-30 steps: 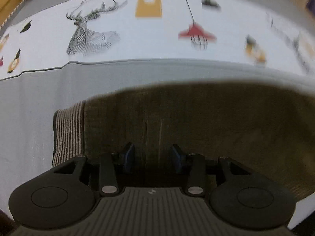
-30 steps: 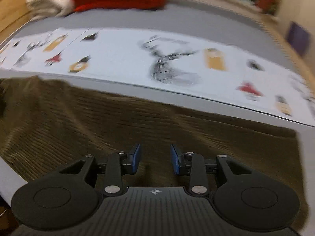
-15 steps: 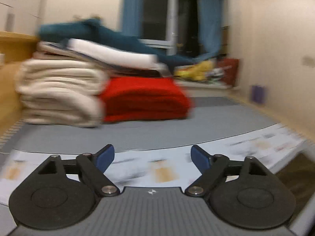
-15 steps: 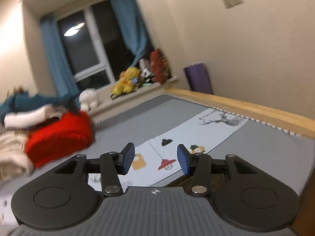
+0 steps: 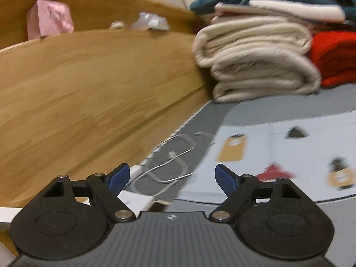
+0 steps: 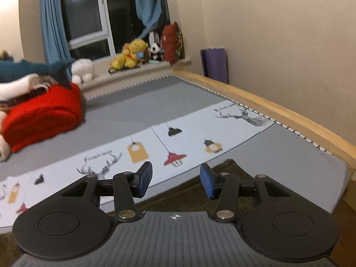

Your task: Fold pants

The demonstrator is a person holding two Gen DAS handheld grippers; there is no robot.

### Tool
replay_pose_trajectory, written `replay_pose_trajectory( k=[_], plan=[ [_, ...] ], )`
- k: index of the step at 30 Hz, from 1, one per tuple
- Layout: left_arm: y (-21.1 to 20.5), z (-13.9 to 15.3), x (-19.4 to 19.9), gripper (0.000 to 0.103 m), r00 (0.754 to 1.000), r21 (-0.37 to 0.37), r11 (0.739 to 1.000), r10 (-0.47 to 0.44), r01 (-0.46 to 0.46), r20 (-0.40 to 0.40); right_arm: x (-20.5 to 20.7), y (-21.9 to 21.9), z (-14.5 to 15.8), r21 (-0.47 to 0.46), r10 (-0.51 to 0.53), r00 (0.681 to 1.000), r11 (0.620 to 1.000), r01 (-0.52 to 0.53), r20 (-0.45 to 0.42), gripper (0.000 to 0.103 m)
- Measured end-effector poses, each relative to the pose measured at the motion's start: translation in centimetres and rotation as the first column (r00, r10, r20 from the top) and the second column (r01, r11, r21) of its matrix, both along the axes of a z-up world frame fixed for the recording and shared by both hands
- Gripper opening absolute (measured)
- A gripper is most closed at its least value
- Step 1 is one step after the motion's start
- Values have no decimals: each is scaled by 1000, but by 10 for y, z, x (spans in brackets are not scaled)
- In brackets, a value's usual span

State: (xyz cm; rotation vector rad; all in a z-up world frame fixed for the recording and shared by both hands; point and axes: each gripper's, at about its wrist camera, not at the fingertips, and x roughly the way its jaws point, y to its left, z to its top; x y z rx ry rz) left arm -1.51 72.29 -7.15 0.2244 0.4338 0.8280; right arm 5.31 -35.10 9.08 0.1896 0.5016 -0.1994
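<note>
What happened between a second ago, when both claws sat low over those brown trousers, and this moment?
Both let go and lifted away. The left gripper opened wide and swung toward the wooden headboard; the right gripper, open and empty, now looks across the bed, the brown pants just beneath it. The folded blankets stayed stacked.

Bed (image 6: 155, 102) w/ pants (image 6: 191, 191), blankets (image 5: 255, 60), cable (image 5: 169, 162).

Ribbed cloth pants (image 6: 195, 191), glossy wood headboard (image 5: 89, 93)
</note>
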Motion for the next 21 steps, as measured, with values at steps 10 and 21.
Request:
replay_pose_trajectory(
  k=[10,21],
  plan=[
    [-90,9,-22,89,1000,-110,994,4,-1,28,15,25,-3,-24,41,999,999,-41,-22,50],
    [-321,175,30,91,952,-267,923,-226,276,204,7,-3,-3,122,63,998,990,-63,2,50]
  ],
)
